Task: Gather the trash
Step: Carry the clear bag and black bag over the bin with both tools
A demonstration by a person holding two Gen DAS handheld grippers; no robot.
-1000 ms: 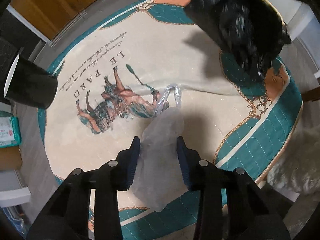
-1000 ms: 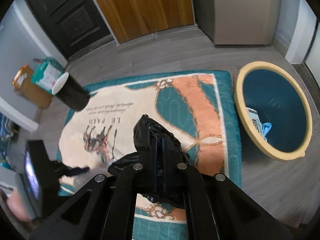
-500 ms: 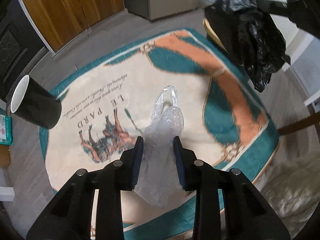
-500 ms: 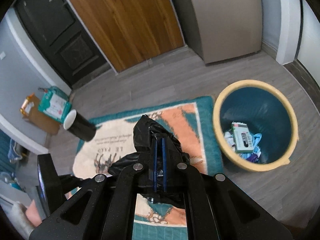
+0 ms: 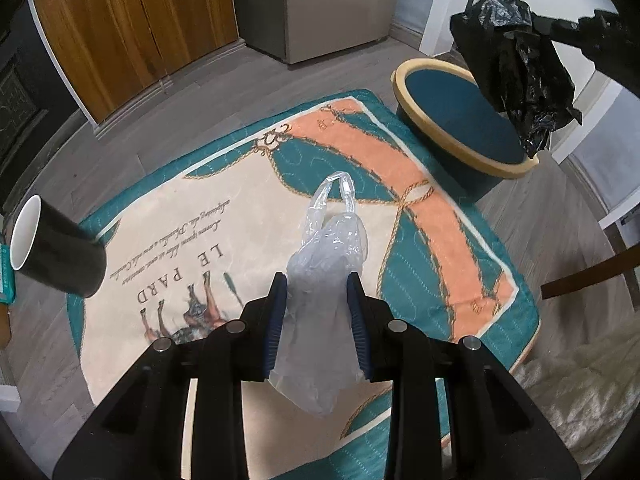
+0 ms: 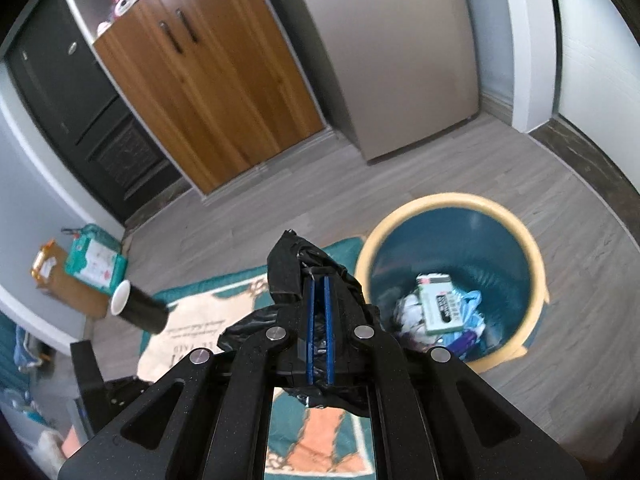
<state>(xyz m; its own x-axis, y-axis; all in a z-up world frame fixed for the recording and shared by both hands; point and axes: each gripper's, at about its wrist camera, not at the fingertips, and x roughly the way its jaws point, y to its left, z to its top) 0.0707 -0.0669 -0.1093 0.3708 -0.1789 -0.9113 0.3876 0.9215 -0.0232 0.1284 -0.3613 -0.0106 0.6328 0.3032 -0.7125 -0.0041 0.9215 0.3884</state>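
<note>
Landmark: a round blue bin (image 6: 516,240) with a yellow rim is seen on the grey floor, touching a corner of the patterned rug (image 5: 224,216).
Left gripper (image 5: 318,304): its two fingers are closed against a crumpled clear plastic bag (image 5: 324,276), which is held above the rug, well short of the bin.
Right gripper (image 6: 319,304): its fingers are pressed nearly together on a black plastic bag (image 6: 294,270); in the left wrist view this bag (image 5: 520,68) is seen hanging over the bin's far rim (image 5: 440,66).
Bin contents: a green and white box (image 6: 438,304) is seen lying on white and blue crumpled trash.
Black cup (image 5: 56,256): it is seen lying on its side at the rug edge farthest from the bin.
</note>
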